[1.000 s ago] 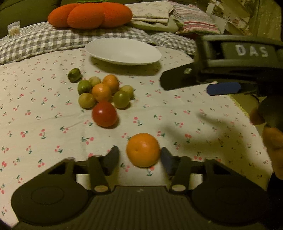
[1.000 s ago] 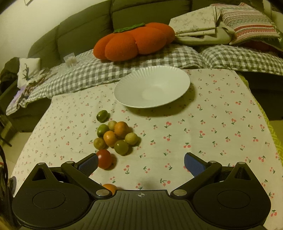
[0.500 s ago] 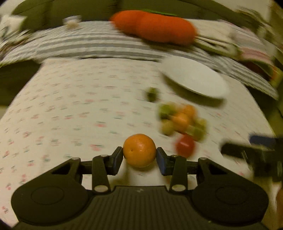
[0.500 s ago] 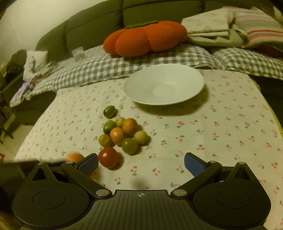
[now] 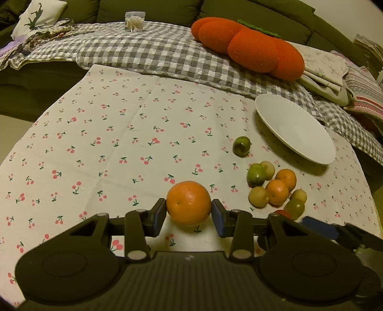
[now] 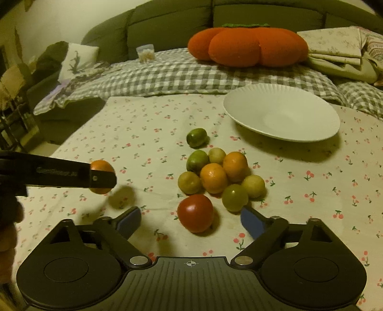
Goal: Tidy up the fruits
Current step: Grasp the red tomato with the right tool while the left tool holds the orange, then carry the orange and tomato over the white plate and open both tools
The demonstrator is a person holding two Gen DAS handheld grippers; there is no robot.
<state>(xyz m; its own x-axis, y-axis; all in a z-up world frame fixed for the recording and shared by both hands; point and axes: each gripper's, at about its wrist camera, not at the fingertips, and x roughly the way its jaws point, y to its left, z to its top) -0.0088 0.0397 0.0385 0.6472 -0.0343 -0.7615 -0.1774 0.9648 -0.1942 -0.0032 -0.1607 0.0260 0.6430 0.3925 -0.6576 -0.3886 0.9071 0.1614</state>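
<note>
My left gripper [image 5: 189, 214] is shut on a large orange [image 5: 189, 203] and holds it above the cherry-print cloth; it also shows in the right wrist view [image 6: 101, 177], lifted at the left. My right gripper [image 6: 190, 221] is open, its fingers either side of a red tomato [image 6: 195, 213] on the cloth. Behind the tomato lies a cluster of small oranges [image 6: 213, 178] and green fruits [image 6: 234, 197], with one green fruit [image 6: 196, 137] apart. A white plate [image 6: 282, 112] is empty at the back right.
An orange pumpkin cushion [image 6: 249, 45] and folded linens [image 6: 335, 47] lie on a checked blanket [image 6: 167, 74] behind the table. A small clear jar [image 5: 134, 21] stands on the blanket. The table edge drops off at the left [image 6: 59, 146].
My left gripper closed on the large orange, lifted it and swung left. My right gripper moved forward and down until its open fingers flank the red tomato.
</note>
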